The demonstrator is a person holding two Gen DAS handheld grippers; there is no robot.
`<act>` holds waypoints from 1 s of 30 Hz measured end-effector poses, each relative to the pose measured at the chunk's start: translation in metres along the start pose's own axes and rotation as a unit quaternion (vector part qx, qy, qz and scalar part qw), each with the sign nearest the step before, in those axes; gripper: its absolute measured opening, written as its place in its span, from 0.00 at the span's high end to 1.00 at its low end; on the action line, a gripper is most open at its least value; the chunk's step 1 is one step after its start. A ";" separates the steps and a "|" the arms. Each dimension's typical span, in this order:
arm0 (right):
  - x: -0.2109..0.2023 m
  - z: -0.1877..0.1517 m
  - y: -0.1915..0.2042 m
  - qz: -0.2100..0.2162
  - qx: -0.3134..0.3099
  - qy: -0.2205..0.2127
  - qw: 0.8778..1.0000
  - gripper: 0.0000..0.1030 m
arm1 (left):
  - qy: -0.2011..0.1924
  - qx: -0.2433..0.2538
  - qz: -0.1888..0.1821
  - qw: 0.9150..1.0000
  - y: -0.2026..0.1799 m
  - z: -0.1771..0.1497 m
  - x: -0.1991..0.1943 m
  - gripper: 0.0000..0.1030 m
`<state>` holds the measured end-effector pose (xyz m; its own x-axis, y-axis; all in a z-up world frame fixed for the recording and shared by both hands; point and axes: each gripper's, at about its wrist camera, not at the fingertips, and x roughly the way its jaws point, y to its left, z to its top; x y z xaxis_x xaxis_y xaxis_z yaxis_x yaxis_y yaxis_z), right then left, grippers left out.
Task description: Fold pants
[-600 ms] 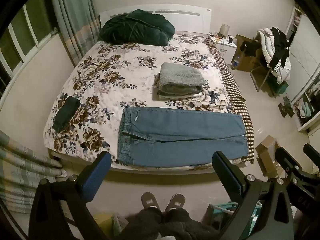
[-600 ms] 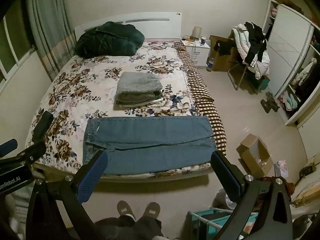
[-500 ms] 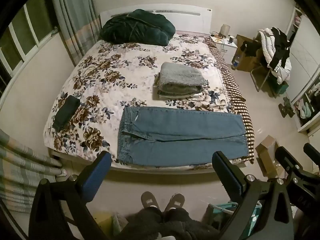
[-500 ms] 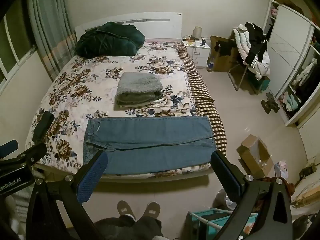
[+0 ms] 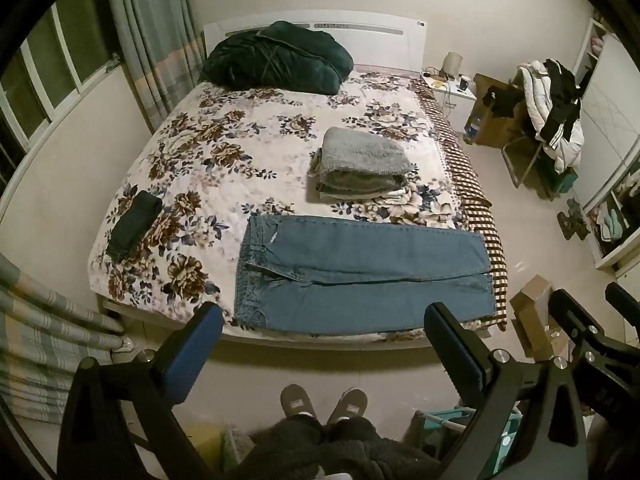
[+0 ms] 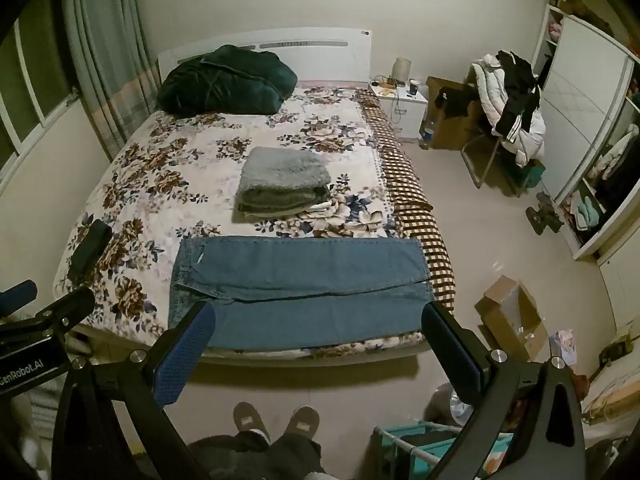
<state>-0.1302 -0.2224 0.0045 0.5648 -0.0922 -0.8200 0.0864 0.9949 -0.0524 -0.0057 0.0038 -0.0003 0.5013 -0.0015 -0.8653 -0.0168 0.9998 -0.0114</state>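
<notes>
Blue jeans lie flat along the near edge of the floral bed, waistband to the left, legs stretched right. They also show in the right wrist view. My left gripper is open and empty, held high in front of the bed, well short of the jeans. My right gripper is open and empty too, at a similar distance. The right gripper's body shows at the right edge of the left wrist view.
A folded grey blanket stack sits behind the jeans. A dark green duvet lies at the headboard, a small dark folded item at the bed's left. A cardboard box and teal basket stand on the floor right.
Both views have shifted very slightly; the grippers stay open and away from the jeans. Nothing on the bed has moved.
</notes>
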 end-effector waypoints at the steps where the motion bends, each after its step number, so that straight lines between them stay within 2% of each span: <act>1: 0.000 0.001 -0.001 0.000 0.000 0.000 1.000 0.00 | 0.000 0.000 0.000 1.000 0.000 0.000 0.000 0.00; 30: -0.001 0.005 -0.001 0.005 -0.005 -0.003 1.000 0.00 | -0.002 -0.003 -0.005 1.000 -0.003 -0.005 -0.007 0.00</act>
<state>-0.1263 -0.2233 0.0080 0.5702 -0.0830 -0.8173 0.0721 0.9961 -0.0509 -0.0139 0.0005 0.0035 0.5044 -0.0115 -0.8634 -0.0163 0.9996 -0.0229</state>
